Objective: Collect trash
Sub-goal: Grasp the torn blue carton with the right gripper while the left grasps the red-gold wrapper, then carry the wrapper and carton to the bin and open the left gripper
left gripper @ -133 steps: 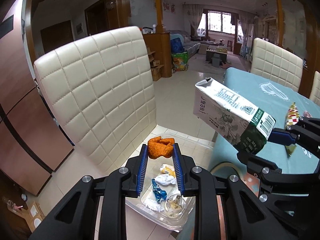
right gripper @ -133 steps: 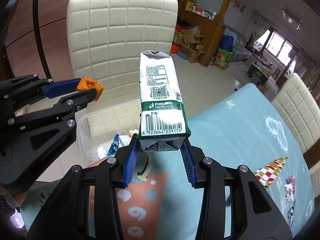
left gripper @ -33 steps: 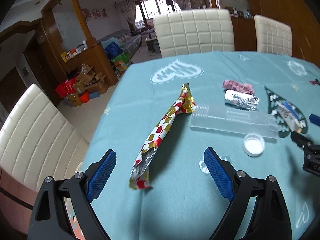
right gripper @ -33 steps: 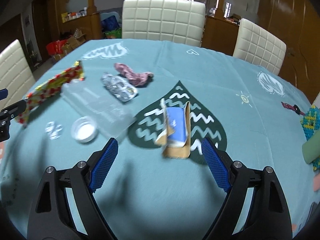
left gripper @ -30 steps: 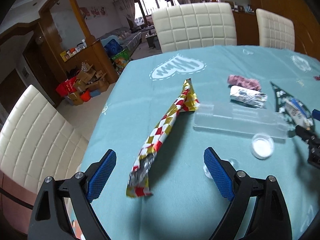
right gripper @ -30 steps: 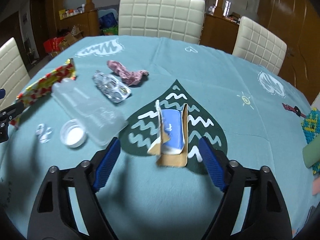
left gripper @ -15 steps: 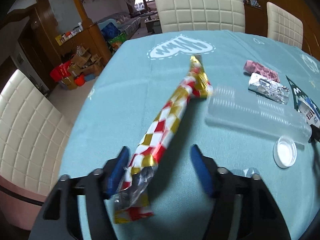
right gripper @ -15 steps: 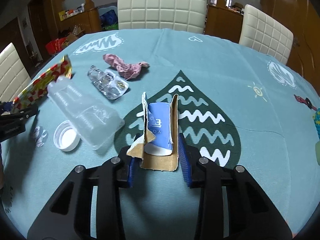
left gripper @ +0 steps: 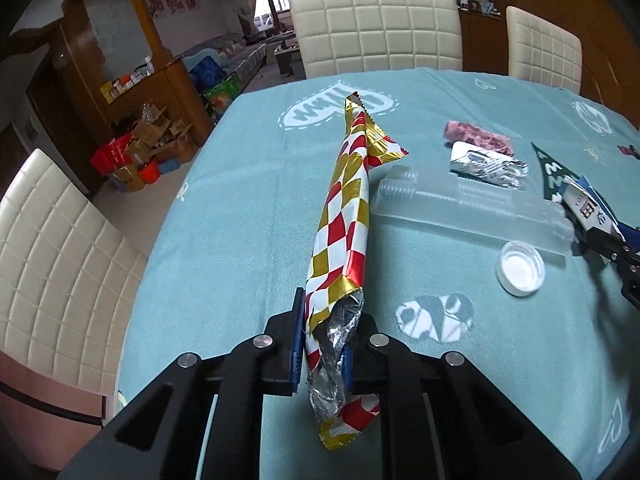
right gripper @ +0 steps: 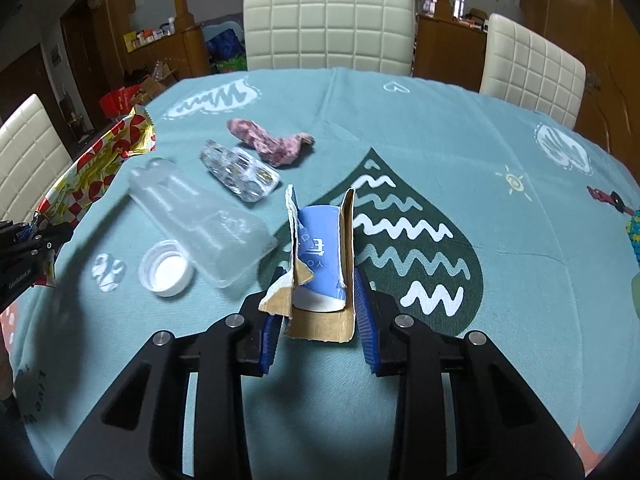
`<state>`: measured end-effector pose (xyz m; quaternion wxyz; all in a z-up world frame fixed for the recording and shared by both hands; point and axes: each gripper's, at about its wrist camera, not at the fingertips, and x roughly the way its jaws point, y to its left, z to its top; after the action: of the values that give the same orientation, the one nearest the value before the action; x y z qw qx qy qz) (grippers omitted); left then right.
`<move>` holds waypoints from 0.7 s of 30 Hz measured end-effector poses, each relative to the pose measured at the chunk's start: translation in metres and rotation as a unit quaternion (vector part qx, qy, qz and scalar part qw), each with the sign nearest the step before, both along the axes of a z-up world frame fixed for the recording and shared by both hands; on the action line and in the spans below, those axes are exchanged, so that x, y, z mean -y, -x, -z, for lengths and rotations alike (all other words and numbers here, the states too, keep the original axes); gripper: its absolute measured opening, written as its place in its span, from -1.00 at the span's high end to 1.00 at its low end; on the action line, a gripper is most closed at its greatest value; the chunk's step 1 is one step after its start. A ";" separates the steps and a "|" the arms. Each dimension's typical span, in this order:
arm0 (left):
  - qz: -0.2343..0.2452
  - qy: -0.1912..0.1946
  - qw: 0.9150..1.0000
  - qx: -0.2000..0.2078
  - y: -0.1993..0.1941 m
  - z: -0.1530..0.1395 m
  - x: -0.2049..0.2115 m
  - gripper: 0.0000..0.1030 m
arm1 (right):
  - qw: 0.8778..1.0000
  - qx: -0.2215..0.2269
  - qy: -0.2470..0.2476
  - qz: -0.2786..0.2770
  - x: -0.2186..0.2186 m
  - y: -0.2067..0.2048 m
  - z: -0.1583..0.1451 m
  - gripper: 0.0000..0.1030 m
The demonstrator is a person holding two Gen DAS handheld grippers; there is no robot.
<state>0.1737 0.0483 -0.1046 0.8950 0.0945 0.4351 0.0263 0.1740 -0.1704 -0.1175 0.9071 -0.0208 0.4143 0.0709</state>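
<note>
A long red, gold and white checked foil wrapper (left gripper: 344, 216) lies on the teal tablecloth (left gripper: 248, 184). My left gripper (left gripper: 323, 320) is closing on the wrapper's open silver end, with both blue pads pressing it. A torn cardboard box with a blue label (right gripper: 320, 256) stands between the pads of my right gripper (right gripper: 318, 304), which grips its two side flaps. In the right wrist view the left gripper (right gripper: 28, 236) shows at the left edge with the wrapper (right gripper: 100, 160). The left wrist view has the box (left gripper: 588, 208) at its right edge.
A clear plastic tray (right gripper: 200, 216), a white cap (right gripper: 168, 268), a silver blister pack (right gripper: 240, 176) and a crumpled pink scrap (right gripper: 272, 144) lie between the two grippers. Cream padded chairs (right gripper: 328, 24) stand around the table. The table's left edge (left gripper: 160, 240) is close.
Both grippers came down and closed: the left one on the wrapper's near end, the right one on the torn box. The wrapper's near end has lifted slightly.
</note>
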 end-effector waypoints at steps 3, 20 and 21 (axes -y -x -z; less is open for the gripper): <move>0.009 -0.006 1.000 0.015 0.014 -0.010 0.003 0.72 | 1.000 0.007 0.001 -0.012 -0.006 0.011 -0.006 0.33; 0.031 -0.025 0.996 0.086 0.082 -0.054 0.003 0.72 | 0.995 0.076 0.014 -0.063 -0.041 0.069 -0.071 0.33; 0.031 -0.024 0.995 0.091 0.087 -0.058 0.002 0.72 | 0.995 0.080 0.013 -0.066 -0.043 0.073 -0.075 0.32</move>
<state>0.0869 0.0466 -0.0471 0.9287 0.1262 0.3483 0.0177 0.1008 -0.1274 -0.0424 0.9302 -0.0656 0.3393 0.1235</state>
